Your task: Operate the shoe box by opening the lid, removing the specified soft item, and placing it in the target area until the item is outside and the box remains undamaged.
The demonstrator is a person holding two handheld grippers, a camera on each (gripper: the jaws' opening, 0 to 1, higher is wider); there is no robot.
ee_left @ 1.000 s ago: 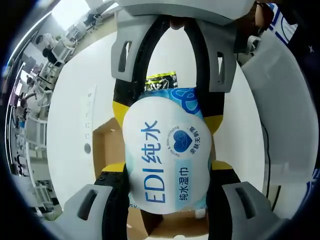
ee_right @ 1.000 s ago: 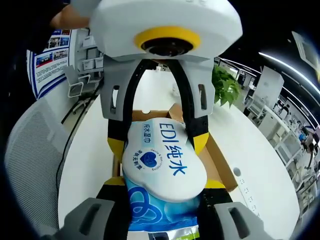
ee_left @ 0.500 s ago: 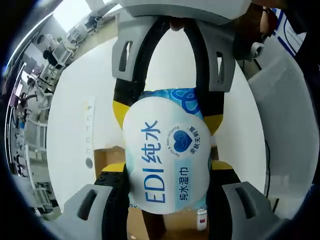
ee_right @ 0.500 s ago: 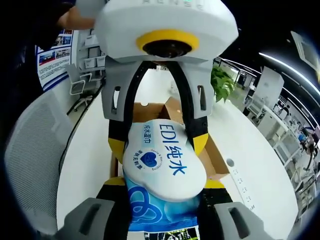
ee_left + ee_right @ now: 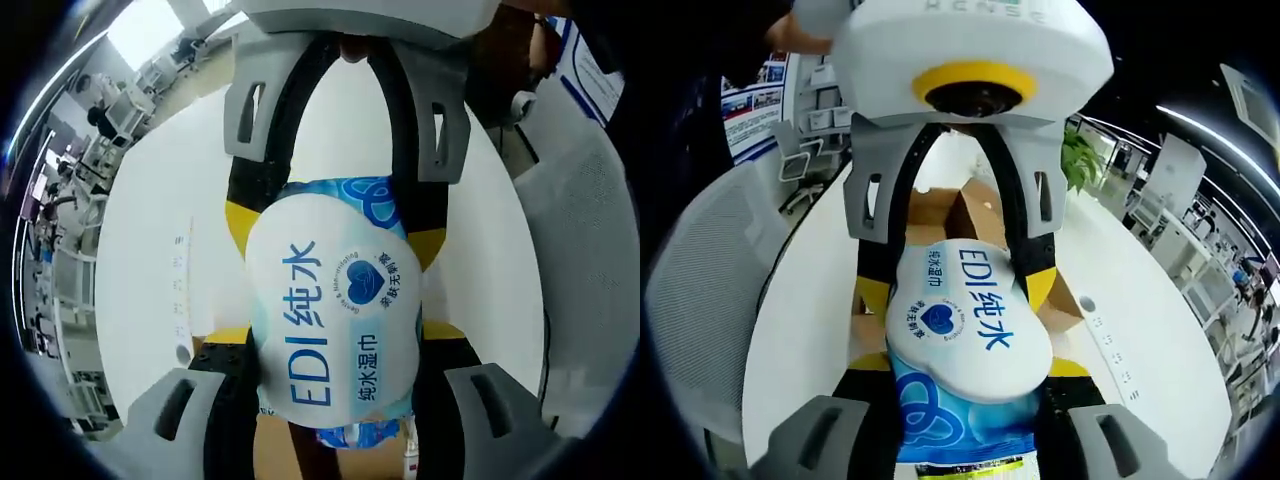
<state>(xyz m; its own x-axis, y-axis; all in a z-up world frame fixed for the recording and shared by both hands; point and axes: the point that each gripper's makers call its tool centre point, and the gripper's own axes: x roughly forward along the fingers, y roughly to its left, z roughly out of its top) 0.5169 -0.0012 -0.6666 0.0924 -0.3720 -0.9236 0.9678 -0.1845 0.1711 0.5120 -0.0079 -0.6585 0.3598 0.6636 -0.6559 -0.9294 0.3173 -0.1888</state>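
So the wet wipes pack (image 5: 335, 310) is pinched from both ends at once: the left hand-held gripper (image 5: 335, 345) is clamped on one end, the right hand-held gripper (image 5: 965, 370) on the other, so neither is nearer. Its long axis runs straight between the two. It's held up in the air, with the open shoe box (image 5: 960, 215) seen beneath on the white surface (image 5: 800, 320). The pack looks soft, blue-patterned, with a white lid labelled "EDI".
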